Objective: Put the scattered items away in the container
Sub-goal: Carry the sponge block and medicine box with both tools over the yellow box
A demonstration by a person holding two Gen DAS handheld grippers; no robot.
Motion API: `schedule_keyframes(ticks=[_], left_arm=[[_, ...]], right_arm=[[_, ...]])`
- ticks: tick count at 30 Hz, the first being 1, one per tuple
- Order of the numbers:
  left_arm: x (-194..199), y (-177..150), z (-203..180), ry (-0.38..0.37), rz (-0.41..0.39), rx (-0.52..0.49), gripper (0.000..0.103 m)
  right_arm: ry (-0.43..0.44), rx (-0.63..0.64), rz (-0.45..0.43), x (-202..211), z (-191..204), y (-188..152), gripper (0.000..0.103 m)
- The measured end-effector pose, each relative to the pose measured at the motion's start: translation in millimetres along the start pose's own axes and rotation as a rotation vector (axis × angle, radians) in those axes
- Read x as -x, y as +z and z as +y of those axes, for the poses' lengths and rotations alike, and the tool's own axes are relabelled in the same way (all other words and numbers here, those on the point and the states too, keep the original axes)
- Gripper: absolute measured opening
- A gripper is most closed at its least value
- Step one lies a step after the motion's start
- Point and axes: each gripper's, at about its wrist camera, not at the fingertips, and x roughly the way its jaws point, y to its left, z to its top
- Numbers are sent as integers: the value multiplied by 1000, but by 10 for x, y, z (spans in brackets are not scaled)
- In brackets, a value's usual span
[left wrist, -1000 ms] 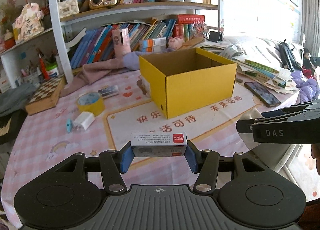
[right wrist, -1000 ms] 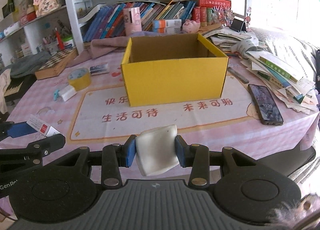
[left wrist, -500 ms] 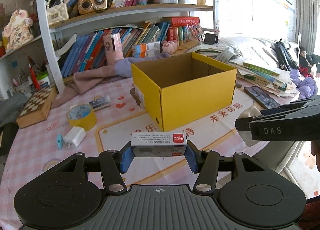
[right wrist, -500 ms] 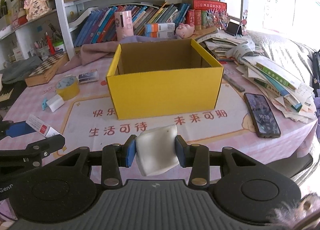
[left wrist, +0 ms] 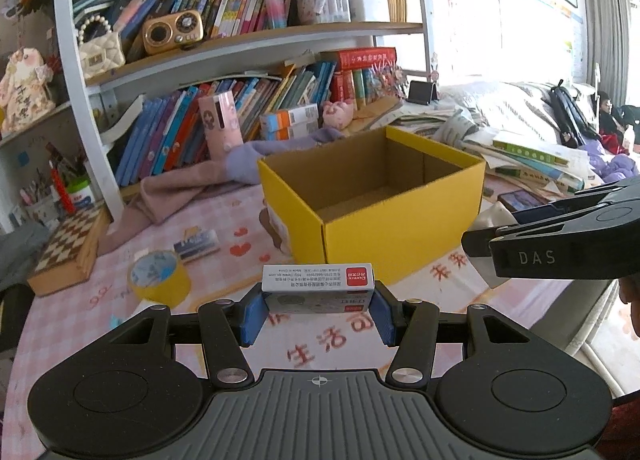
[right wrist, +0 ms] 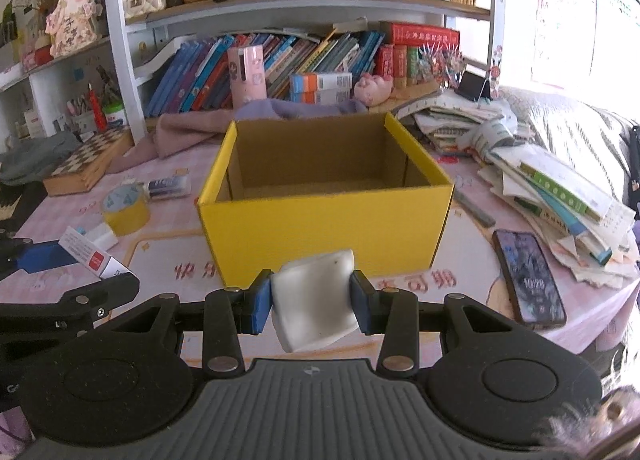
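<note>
In the left wrist view, a chessboard (left wrist: 70,246) lies at the left edge of the pink-checked worktop (left wrist: 224,219), with a yellow tape roll (left wrist: 158,278) and a small packet (left wrist: 196,244) just right of it. At lower centre the left gripper (left wrist: 318,310) has its jaws closed on a staple box (left wrist: 318,287), held level in front of the open yellow carton (left wrist: 404,227) at centre frame. The right gripper's body enters from the right edge.

In the right wrist view, the left gripper (right wrist: 74,260) shows at the left edge with the staple box (right wrist: 94,258) in it, near a white charger (right wrist: 103,235) and the tape roll (right wrist: 125,209) on the worktop (right wrist: 472,252). At lower centre the right gripper (right wrist: 312,306) clamps a white pad (right wrist: 314,306), tilted, low before the carton's (right wrist: 320,236) front wall. The carton's inside shows bare cardboard. Right of it lie a phone (right wrist: 528,278) and a heap of books (right wrist: 560,195).
</note>
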Motion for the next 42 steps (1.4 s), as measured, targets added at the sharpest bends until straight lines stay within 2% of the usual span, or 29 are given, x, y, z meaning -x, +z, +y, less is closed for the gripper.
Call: schedule_keyframes(ticks=[3,11,16,23,27,32,38,42], left_arm=[[-72,108,-11,-1,-19,-6,53],[-326,488,-122,14,-84,-20,53],[-533,698,-181,41,-105,-8,53],[-964,870,-265,80,-51,0,53],[-1215,911,-310,106,-12,-4,53],[-1444,899,-283,130,44,43,53],[-1646,946,-303,151,78,-6,53],[-1796,936,-309,148,136,-32,53]], right_arm=[[-3,-1,-29,-28,-75,112,38],[2,14,-173,-99,-355,586,38],[22,51,-199,-320,-569,910,39],[80,88,-109,-867,-832,1150,39],[117,131,-27,-1190,-899,1204,39],[142,184,41,-1466,-952,1196,39],[160,210,102,-1761,-972,1214,39],[182,231,133,-1923,-955,1241,39]])
